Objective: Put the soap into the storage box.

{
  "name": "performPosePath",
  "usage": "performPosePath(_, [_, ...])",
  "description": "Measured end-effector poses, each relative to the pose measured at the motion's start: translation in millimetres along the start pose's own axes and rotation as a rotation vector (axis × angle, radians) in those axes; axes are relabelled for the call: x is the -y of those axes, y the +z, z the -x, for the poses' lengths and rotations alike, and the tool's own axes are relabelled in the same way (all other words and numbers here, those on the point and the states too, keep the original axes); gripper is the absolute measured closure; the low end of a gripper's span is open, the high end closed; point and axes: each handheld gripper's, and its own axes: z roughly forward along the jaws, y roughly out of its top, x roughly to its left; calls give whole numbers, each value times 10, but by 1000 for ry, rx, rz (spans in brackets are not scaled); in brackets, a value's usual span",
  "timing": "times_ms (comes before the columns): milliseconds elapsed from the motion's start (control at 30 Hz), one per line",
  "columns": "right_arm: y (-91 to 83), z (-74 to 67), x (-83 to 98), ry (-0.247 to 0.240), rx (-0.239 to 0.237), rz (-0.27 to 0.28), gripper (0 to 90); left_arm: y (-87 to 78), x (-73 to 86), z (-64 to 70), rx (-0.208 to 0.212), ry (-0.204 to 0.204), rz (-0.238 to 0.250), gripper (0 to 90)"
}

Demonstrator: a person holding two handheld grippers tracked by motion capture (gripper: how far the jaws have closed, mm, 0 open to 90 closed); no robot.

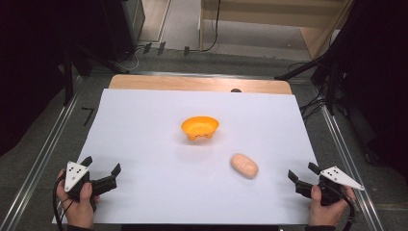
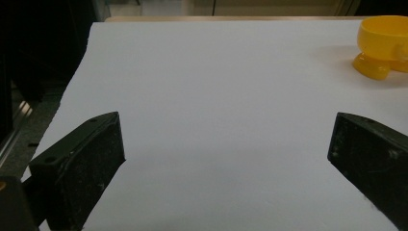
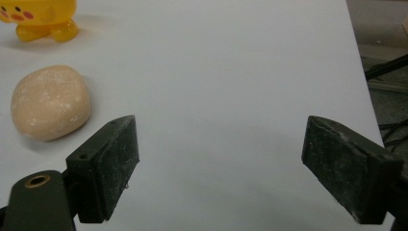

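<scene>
I'm holding both tools released at the near bench edge: left tool [image 1: 102,169], right tool [image 1: 301,174]. Likely next: right reaching left for bread [image 1: 244,165], then bowl [image 1: 199,127].

I saw the bowl [image 1: 199,128] near the sheet's [image 1: 144,144] middle, the bun [image 1: 244,165] nearer its front right, my grippers at the front corners.

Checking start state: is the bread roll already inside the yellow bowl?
No, the bread roll lies on the white sheet, apart from the yellow bowl and nearer the right gripper.
</scene>
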Motion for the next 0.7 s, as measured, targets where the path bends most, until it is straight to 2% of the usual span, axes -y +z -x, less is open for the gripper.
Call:
performPosePath(167, [1,-21,-25,-27,-28,-31,130,-5,2,1,6,7,5,0])
performPosePath(267, [11,-36,-62,-68,-78,-54,132,6,-1,0,8,3,-3,0])
performPosePath(367, [36,-81,-110,-131,-78,-102,149,15,-6,-4,12,6,-14,0])
performPosePath(467, [60,-168,-168,-216,-66,-160,165,24,-9,3,10,12,-25,0])
performPosePath(567, [103,-240,-211,-223,-105,-201,167,26,-8,15,11,22,-25,0])
performPosePath(700, [198,-327,-252,-267,-116,-268,167,20,-7,16,12,29,-22,0])
